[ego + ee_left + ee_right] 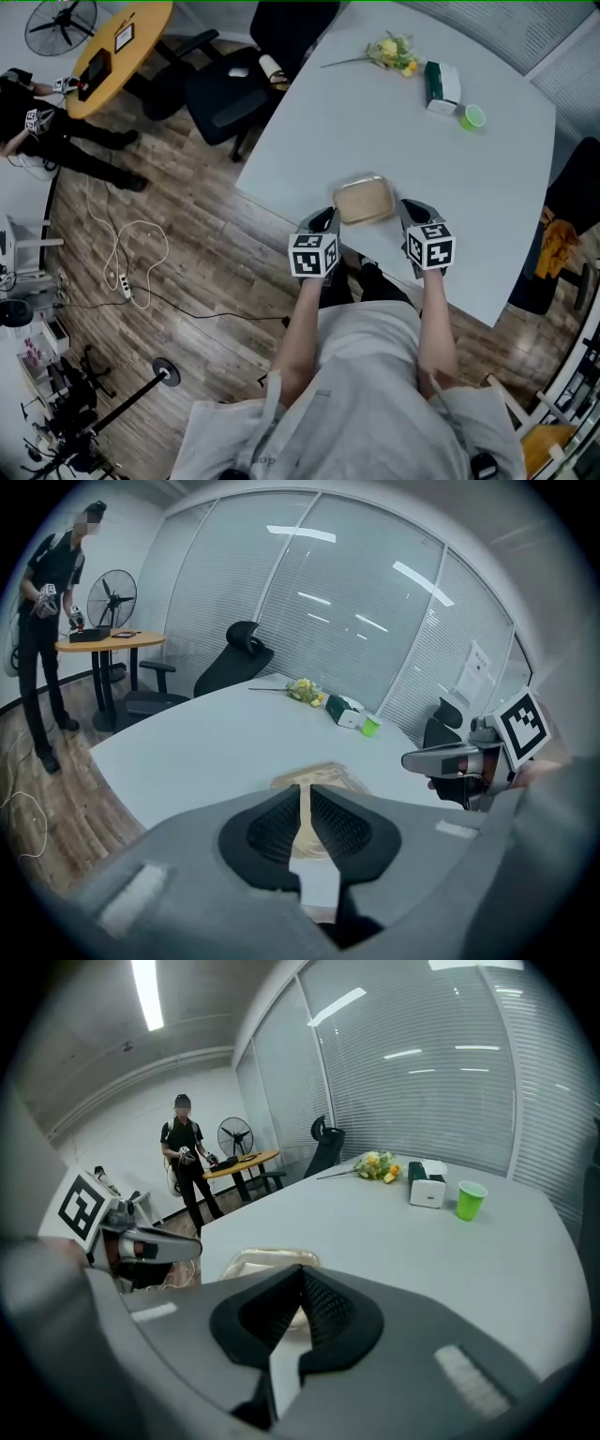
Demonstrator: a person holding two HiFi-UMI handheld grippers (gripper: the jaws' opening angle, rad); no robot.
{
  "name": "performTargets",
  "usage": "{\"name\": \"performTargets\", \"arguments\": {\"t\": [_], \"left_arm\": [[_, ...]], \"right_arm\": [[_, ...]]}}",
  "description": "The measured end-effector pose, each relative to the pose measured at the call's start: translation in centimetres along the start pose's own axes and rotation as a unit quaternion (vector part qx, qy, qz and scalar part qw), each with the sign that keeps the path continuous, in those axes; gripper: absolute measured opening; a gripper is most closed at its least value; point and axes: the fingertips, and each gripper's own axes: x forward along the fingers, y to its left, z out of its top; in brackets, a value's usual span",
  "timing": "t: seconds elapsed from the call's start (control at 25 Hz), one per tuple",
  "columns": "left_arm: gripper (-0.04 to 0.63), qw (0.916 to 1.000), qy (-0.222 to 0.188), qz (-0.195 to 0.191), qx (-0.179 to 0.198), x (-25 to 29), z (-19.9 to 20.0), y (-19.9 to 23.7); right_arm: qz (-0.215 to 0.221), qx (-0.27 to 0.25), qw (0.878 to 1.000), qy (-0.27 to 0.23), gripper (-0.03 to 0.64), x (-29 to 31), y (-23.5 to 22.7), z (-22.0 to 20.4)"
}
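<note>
Left gripper (328,220): pads drawn in to a thin slit, nothing between them. Its own view (306,794) shows only a sliver of tan through the slit. Right gripper (411,211): pads closed tip to tip, empty (300,1274).

Hard to make out: each gripper's body blocks the near half of the container in its own view. The head view does not settle whether the tips touch the container's sides or stop just short.

Pose: both forearms reach straight forward from the body, roughly parallel, elbows tucked in, marker cubes facing up. The grippers sit level with each other at the near edge of the worktop (375,122), tips pointing far.

Container (364,200): shallow, tan, rounded corners, flat on the worktop between the two grippers, near the near edge. The far rim shows over the pads (323,772) (258,1262). Contents cannot be told.

Farther out, right side of the worktop: a small bunch of yellow flowers (394,52), a green-and-white box (439,86), and a green cup (472,117) just beside it. All are well apart from the container.

Far left, off the worktop: black office chair (230,89), round wooden table (117,52), and a fan (61,23) cut off by the frame edge.
</note>
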Motion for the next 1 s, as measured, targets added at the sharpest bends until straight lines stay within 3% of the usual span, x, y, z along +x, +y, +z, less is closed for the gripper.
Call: {"name": "performTargets", "arguments": {"t": [0.36, 0.56, 0.64, 0.72, 0.84, 1.0], "left_arm": [[0.058, 0.9981, -0.02, 0.056, -0.016, 0.2, -0.9, -0.5], [0.077, 0.9958, -0.031, 0.081, -0.029, -0.3, -0.9, 0.0], [0.098, 0.9951, -0.032, 0.087, -0.035, -0.3, -1.0, 0.1], [0.131, 0.9948, -0.028, 0.091, -0.037, -0.1, -1.1, -0.1], [0.161, 0.9946, -0.025, 0.093, -0.038, 0.3, -1.2, -0.5], [0.275, 0.9944, -0.014, 0.095, -0.043, 1.2, -1.7, -0.6]], "right_arm": [[0.065, -0.012, 0.998, 0.016, 0.003, 1.8, -0.8, -1.1], [0.076, -0.013, 0.997, 0.009, 0.005, 2.2, -1.4, -0.3], [0.082, -0.011, 0.997, 0.007, 0.005, 2.4, -1.3, -0.3], [0.093, -0.008, 0.996, 0.008, 0.064, 2.8, -1.0, -0.4], [0.101, -0.006, 0.995, 0.007, 0.085, 3.0, -0.8, -0.5], [0.116, 0.002, 0.993, 0.01, 0.151, 3.6, -0.2, -1.0]]}}
